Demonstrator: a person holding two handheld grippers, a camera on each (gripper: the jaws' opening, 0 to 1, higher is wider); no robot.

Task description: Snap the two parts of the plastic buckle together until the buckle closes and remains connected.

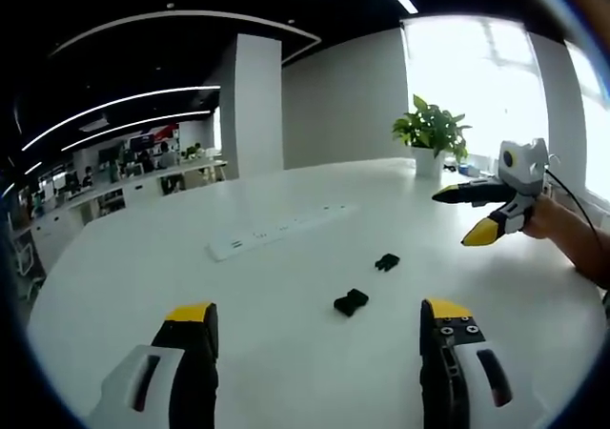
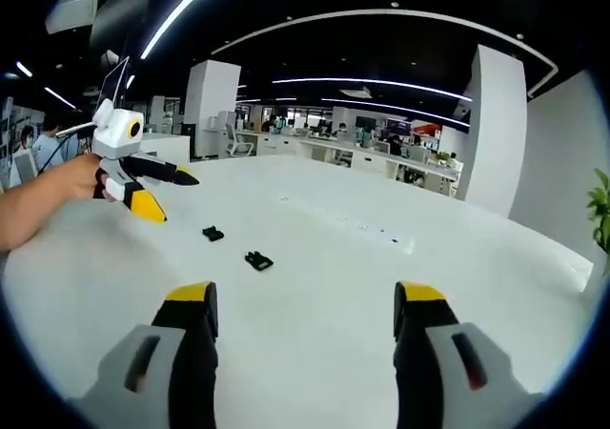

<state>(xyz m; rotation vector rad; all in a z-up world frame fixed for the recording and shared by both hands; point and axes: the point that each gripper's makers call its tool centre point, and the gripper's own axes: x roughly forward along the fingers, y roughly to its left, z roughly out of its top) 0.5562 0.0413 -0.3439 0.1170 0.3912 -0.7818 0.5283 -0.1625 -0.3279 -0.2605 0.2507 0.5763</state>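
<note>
Both grippers, left point(image 1: 317, 315) and right point(image 2: 305, 296), are held wide open and empty. Two buckle halves point(image 1: 351, 302) point(image 1: 386, 261) (details too small) are seen apart on the table point(image 1: 286, 286), just ahead of the jaws.

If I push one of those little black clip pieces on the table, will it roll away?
Probably not: the nearer buckle piece lies low and flat on the smooth white table, so it would likely slide. It looks like small hard plastic, so probably light and stiff. The other buckle piece lies apart and would likely behave alike.
</note>
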